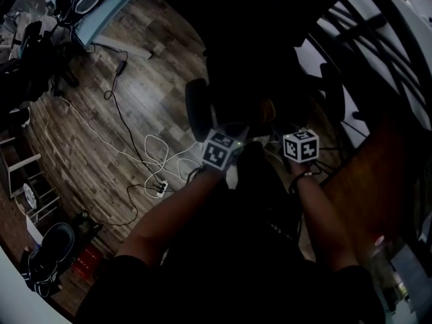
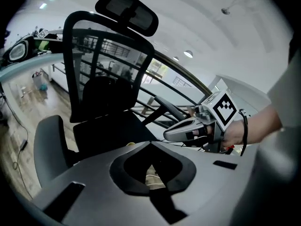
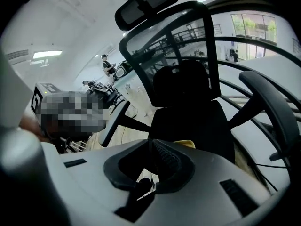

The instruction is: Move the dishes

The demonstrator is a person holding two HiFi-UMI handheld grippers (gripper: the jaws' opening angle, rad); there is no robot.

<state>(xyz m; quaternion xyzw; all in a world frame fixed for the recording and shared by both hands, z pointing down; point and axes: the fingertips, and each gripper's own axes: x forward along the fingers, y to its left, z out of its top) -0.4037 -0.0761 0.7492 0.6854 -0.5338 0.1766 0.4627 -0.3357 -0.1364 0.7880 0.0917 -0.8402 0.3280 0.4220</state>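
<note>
No dish shows clearly in any view. My left gripper (image 2: 149,144) has its jaws together at the tips, with nothing between them. The jaws of my right gripper (image 3: 150,141) also meet at the tips and hold nothing. Both point down at a black office chair (image 2: 101,98) just ahead. A pale yellow edge (image 3: 186,144) peeks over the jaws on the chair seat; what it is I cannot tell. In the dim head view the two marker cubes, left (image 1: 221,148) and right (image 1: 301,144), sit side by side at the ends of the person's forearms.
The chair has a mesh back (image 3: 188,46), a headrest (image 2: 126,9) and armrests (image 3: 275,107). White cables and a power strip (image 1: 160,187) lie on the wooden floor at the left. A desk edge (image 1: 108,15) stands far left; curved railings (image 2: 174,109) run behind the chair.
</note>
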